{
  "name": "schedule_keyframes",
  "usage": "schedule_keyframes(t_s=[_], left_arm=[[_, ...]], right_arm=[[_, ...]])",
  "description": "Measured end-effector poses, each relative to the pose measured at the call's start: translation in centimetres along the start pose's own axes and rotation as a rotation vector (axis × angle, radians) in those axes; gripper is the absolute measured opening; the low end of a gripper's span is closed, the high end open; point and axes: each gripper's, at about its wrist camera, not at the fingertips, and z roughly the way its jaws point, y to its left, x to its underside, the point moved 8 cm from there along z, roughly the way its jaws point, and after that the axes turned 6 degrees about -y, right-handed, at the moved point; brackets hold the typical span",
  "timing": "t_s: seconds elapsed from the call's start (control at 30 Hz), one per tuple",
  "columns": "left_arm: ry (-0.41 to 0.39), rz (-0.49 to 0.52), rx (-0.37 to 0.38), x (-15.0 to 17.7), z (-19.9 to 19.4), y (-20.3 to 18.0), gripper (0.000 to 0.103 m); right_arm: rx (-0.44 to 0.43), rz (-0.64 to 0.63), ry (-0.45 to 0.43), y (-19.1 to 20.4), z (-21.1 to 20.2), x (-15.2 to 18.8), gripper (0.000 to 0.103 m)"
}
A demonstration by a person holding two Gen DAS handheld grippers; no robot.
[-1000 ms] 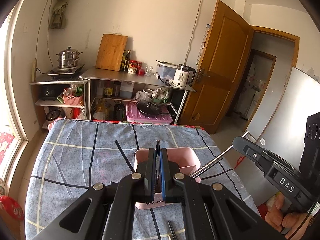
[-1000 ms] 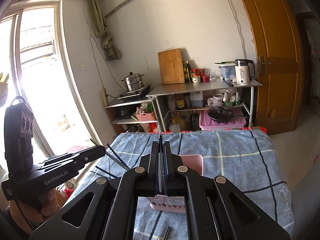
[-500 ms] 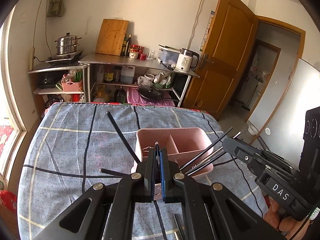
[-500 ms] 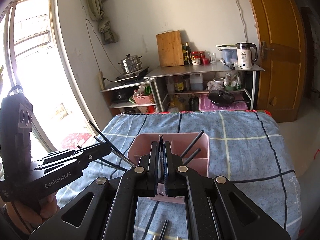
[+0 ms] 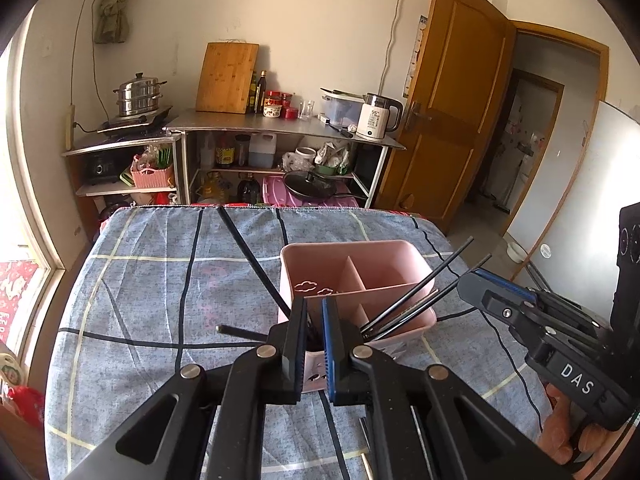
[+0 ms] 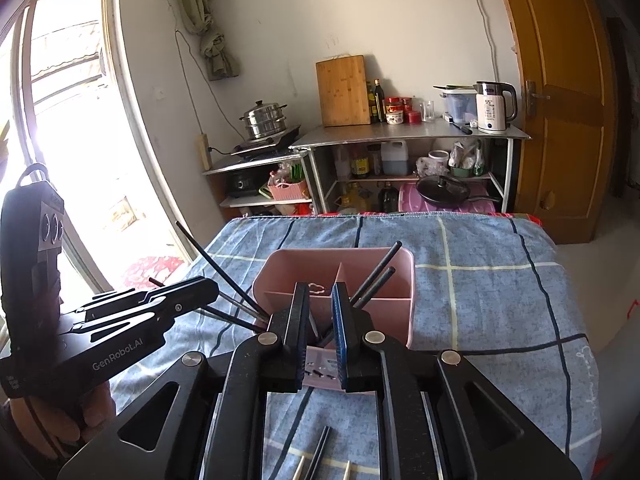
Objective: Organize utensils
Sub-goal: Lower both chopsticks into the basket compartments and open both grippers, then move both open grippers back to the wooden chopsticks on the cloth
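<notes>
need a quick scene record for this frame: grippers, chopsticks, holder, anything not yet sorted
left gripper: jaws opening, black chopsticks between them, tips in holder's near side
right gripper: jaws opening, second pair between them, also near side
holder: pink, divided, on blue checked cloth
unsorted: loose chopsticks on cloth, nearest the cameras

Left black two-finger gripper (image 5: 313,320) angled downward, jaws parting, thin dark chopsticks in the narrow gap between its blue-edged pads. Right black two-finger gripper (image 6: 320,312) angled downward too, close beside the left, jaws parting, dark chopsticks in the gap. Bare hand (image 5: 568,432) wrapped round the right handle; another hand (image 6: 68,420) gripping the left handle.
</notes>
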Motion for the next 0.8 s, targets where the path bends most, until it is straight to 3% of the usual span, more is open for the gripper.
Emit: schedule_keyframes(t_s=[0.23, 0.8], left_arm=[[-0.041, -0.006, -0.011, 1.9, -3.7, -0.1, 0.014], [0.0, 0.0, 0.029, 13.2, -9.2, -3.5, 0.014]], right_arm=[[0.019, -0.021, -0.026, -0.1, -3.1, 1.6, 0.016], [0.054, 0.057, 0.046, -1.9, -9.8, 11.1, 0.016]])
